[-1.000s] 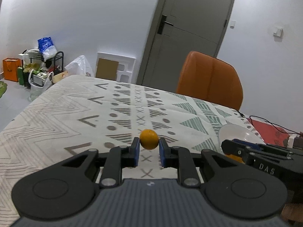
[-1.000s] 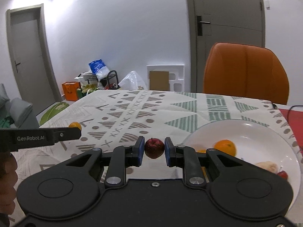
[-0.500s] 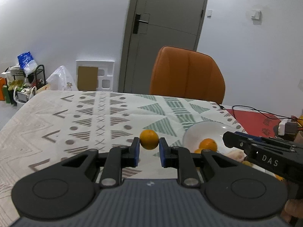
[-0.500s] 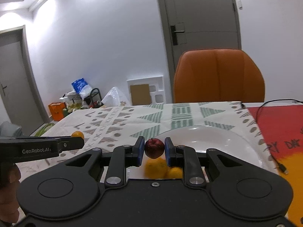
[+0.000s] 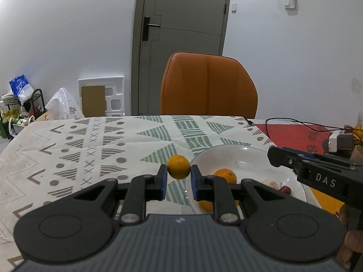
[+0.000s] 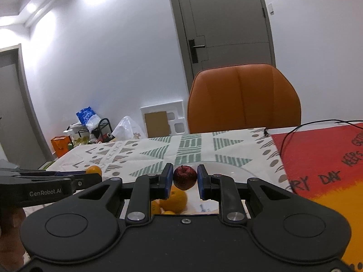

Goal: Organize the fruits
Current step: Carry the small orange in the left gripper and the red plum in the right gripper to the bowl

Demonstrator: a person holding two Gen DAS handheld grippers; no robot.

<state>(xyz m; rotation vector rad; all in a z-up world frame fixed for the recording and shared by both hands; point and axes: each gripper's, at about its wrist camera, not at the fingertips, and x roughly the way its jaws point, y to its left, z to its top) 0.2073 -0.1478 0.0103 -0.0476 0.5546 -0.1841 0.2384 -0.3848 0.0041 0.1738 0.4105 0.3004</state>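
Note:
My left gripper (image 5: 179, 178) is shut on a small orange (image 5: 178, 166), held just left of the white plate (image 5: 229, 156). On the plate lie another orange (image 5: 224, 175), a pale fruit (image 5: 271, 184) and a small red fruit (image 5: 285, 189). My right gripper (image 6: 185, 182) is shut on a dark red apple (image 6: 185, 177) above the plate (image 6: 224, 167), with oranges (image 6: 175, 200) under its fingers. The left gripper also shows at the left edge of the right wrist view, its orange (image 6: 94, 170) at the tip. The right gripper's finger (image 5: 306, 165) reaches in from the right of the left wrist view.
The table wears a patterned cloth (image 5: 90, 145) with a red and yellow sheet (image 6: 322, 158) on the right. A black cable (image 5: 295, 122) and a small white box (image 5: 338, 140) lie at the far right. An orange chair (image 5: 207, 88) stands behind the table.
Both grippers have swung to the right across the table with their fruit. The plate now lies close beside the left gripper and under the right one.

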